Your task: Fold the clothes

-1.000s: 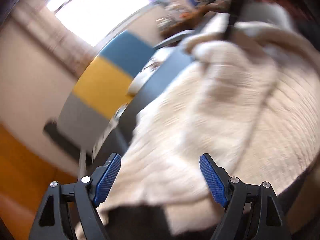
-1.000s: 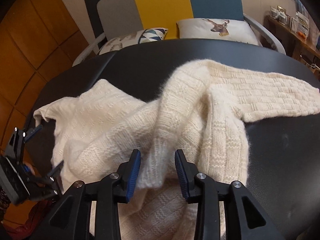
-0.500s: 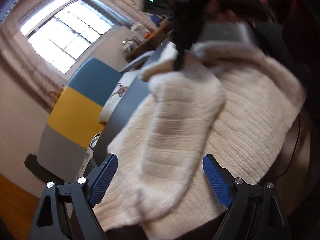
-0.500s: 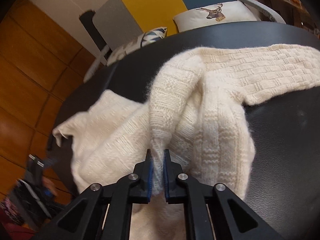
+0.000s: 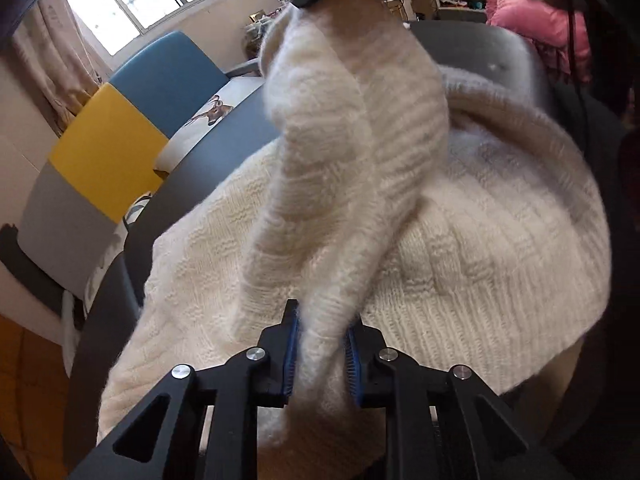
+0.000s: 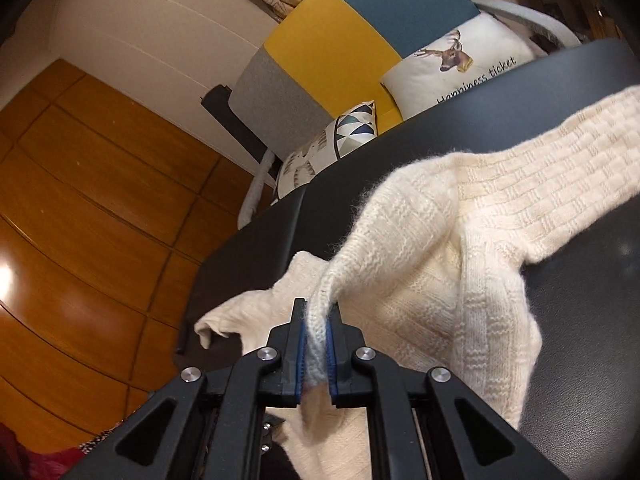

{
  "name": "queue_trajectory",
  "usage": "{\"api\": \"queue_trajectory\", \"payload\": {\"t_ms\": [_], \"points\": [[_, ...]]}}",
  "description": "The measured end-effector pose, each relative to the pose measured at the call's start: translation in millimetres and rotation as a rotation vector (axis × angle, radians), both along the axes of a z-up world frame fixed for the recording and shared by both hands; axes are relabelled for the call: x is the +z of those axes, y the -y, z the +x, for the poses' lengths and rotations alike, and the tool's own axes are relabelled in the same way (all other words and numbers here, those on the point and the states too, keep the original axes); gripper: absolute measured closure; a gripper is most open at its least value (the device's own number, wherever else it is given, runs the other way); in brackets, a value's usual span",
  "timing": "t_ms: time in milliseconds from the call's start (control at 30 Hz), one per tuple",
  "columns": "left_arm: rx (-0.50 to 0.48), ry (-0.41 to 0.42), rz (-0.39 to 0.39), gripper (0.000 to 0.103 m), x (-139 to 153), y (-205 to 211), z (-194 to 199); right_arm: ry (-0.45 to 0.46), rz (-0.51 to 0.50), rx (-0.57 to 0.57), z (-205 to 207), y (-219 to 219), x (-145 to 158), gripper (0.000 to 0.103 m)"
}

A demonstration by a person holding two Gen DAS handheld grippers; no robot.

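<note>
Lying heaped on the dark counter [image 6: 580, 320], a cream knitted sweater [image 5: 480, 248], one sleeve stretching off toward 2 o'clock in the right wrist view. Pinching a thick fold of that sweater at 6 o'clock, the left gripper [image 5: 320, 354], jaws having just been closing and now pressing the knit from both sides. Gripping a narrow ribbed edge of the sweater [image 6: 472, 288], the right gripper [image 6: 316, 354], jaws nearly together, cloth rising taut from them. Standing beyond the counter at 12 o'clock, a grey, yellow and blue chair [image 6: 332, 52] bearing a deer cushion [image 6: 460, 68].
</note>
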State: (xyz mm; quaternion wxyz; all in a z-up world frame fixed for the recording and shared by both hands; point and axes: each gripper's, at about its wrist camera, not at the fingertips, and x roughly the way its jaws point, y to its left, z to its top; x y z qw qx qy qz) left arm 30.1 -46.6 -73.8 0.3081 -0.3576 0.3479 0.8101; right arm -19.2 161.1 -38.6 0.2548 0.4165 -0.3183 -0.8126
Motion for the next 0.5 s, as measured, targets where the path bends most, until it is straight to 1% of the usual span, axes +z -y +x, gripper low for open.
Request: {"api": "queue_trajectory", "payload": {"t_ms": [67,133,200,267,433,500], "points": [[0.002,0.037,0.037,0.081,13.4,1.9,-5.1,0.000,-0.006,-0.001,-0.6,-4.8,0.8,0.096],[0.018,0.030,0.078,0.082,33.2,8.0,-12.3,-0.001,-0.016,-0.002,-1.8,-8.6,2.0,0.096],[0.040,0.036,0.100,0.087,46.4,11.2,-19.7,0.000,-0.036,-0.002,-3.5,-11.5,2.5,0.096],[0.064,0.071,0.157,0.093,61.4,17.0,-29.6,-0.001,-0.052,-0.003,-6.4,-16.1,3.6,0.096],[0.137,0.016,0.196,0.095,91.7,32.9,-45.5,0.002,-0.095,-0.011,-25.4,-26.2,9.2,0.096],[0.186,-0.010,0.219,0.095,105.7,38.6,-64.0,-0.007,-0.112,-0.018,-40.2,-30.3,15.4,0.096]]}}
